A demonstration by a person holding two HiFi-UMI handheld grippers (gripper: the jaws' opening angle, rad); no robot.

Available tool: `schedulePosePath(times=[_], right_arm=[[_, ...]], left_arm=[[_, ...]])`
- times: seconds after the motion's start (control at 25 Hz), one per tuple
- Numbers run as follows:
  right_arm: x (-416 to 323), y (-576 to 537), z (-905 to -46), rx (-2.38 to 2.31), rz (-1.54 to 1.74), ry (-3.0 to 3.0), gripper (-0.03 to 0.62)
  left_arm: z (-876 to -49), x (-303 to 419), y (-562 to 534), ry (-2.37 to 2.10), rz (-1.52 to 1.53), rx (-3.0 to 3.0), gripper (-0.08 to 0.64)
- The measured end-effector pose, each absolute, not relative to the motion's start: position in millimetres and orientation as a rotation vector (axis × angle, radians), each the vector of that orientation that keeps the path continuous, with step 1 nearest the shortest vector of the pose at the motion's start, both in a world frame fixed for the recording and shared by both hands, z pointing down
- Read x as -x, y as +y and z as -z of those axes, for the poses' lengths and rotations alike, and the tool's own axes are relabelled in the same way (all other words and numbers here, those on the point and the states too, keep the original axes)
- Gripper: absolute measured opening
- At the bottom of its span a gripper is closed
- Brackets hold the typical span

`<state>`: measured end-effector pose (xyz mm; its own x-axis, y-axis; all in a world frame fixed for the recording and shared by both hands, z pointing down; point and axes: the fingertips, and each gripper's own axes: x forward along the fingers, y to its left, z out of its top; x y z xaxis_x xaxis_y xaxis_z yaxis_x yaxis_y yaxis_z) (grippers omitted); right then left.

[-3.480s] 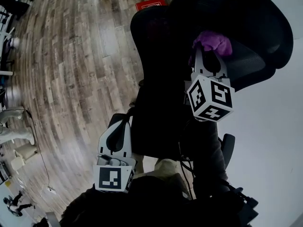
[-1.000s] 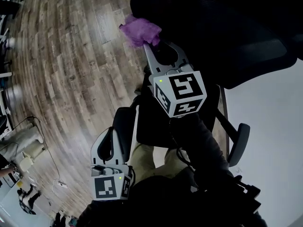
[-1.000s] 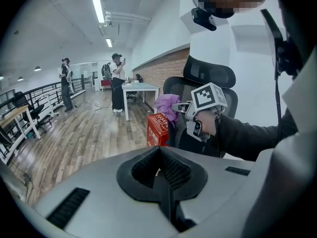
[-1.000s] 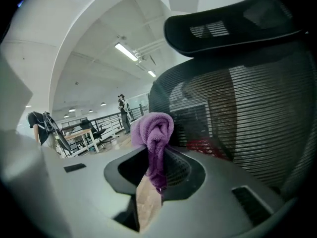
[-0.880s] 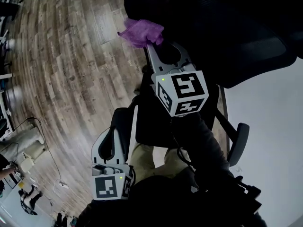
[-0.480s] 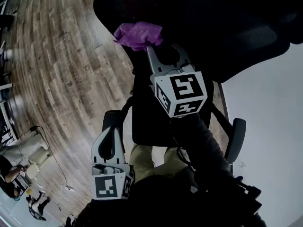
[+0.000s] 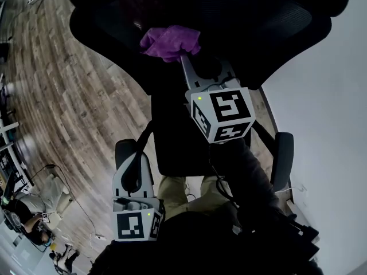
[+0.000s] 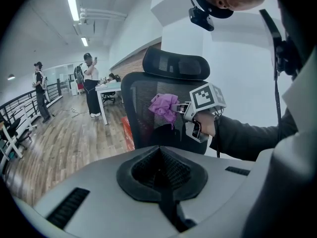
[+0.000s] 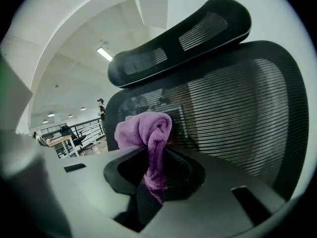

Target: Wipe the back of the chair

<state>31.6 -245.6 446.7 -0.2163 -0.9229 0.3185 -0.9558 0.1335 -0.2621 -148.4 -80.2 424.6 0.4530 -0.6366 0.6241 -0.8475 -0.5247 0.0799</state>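
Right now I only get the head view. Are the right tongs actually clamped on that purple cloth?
Observer: Yes. In the right gripper view the right tongs are shut on the purple cloth, and a strip of it runs down between them.
Operator: Where on the chair is it?
Observer: The left gripper view shows the cloth at the mesh back, below the headrest. I can't confirm contact.
Operator: Left tongs?
Observer: The left tongs are shut with nothing between them, aimed at the mesh back and not touching it.
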Motion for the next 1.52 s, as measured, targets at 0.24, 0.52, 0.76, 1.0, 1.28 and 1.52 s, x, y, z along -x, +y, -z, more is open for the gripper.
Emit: schedulePosePath(times=[0.24,0.52,0.76,1.0,1.28,1.52], right_arm=[[-80.1,-230.4,-450.4,-2.0,-0.643,-2.243,0.075],[-124.5,-207.8,-449.9,-2.064,-0.647,-2.204,0.075],[-155.0,-191.9,-447.3,-2.11,-0.644,-2.173,0.075],[-189.0,-179.4,-452.1,-2.171,-0.654,-2.119,0.075],[-235.5,-155.5,-459.2,-2.25,-0.66,-2.032,0.075],[-275.0,-136.1,-471.2,-2.308,-0.669,-1.95,0.075]], left_arm=[[-426.4,114.6,-74.7,-1.192,-0.782,-2.37,0.003],[-424.4,77.7,-60.6,-1.142,-0.798,-2.414,0.003],[-423.9,53.4,-51.5,-1.098,-0.809,-2.438,0.004],[-427.5,30.5,-50.0,-1.048,-0.829,-2.46,0.003],[-432.9,4.3,-39.2,-0.994,-0.838,-2.482,0.005],[-441.3,-21.6,-30.5,-0.946,-0.855,-2.49,0.003]])
